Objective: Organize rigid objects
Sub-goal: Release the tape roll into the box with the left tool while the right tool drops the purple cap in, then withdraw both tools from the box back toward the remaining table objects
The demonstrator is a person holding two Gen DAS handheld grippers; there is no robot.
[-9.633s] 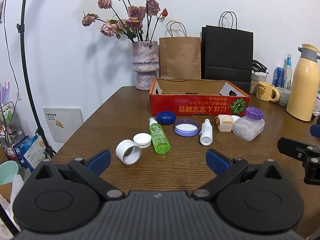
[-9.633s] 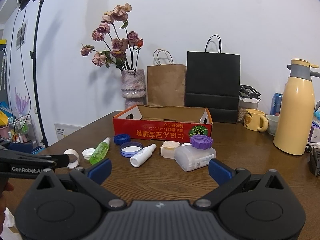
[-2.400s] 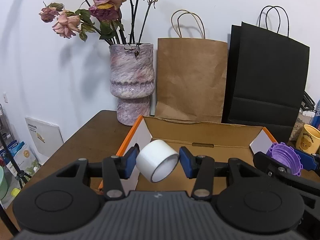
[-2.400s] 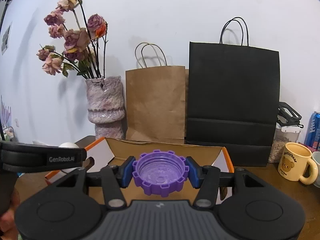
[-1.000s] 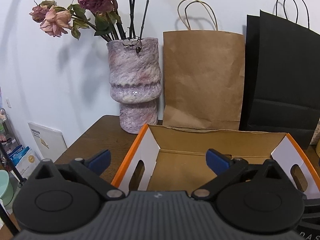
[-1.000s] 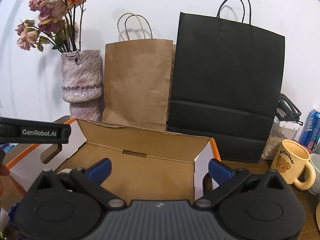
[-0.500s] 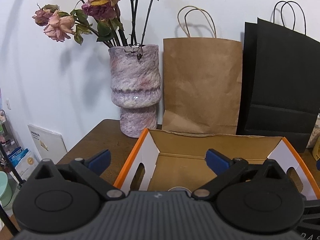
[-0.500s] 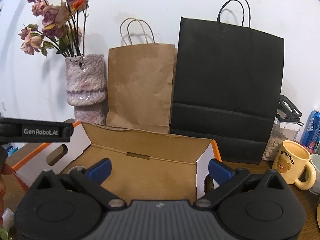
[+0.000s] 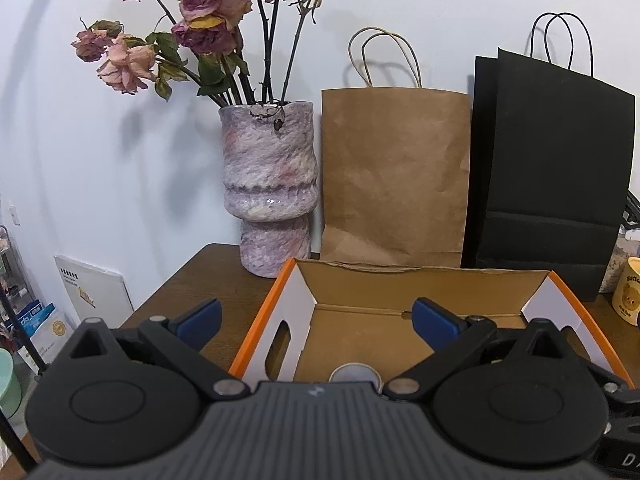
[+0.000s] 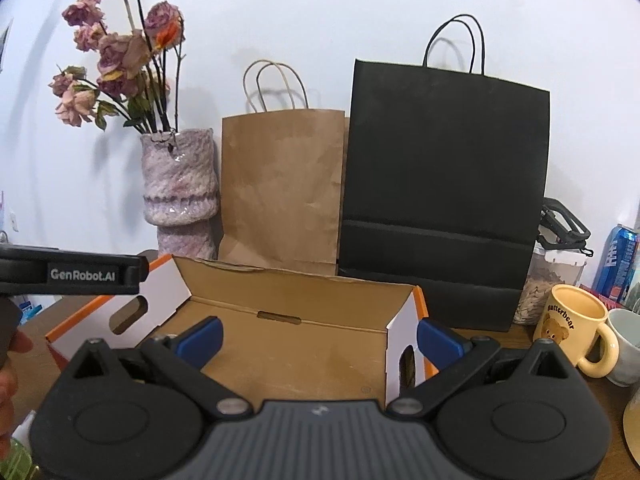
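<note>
Two grippers hang over the near edge of the cardboard box (image 9: 420,280), both spread wide with nothing between their blue pads. The left gripper (image 9: 316,318) sits above the box's left end, and just beyond its body a round white ring (image 9: 354,373) lies on the box floor, only its upper rim visible. The right gripper (image 10: 318,340) faces the box's right half (image 10: 296,292); what lies directly below it is hidden by its own body. Further back, on the wooden table (image 9: 208,280), a mottled vase (image 9: 268,188) of dried roses stands left of a brown paper bag (image 9: 394,176) and a black paper bag (image 9: 548,168). A yellow mug (image 10: 572,328) sits at the right.
</note>
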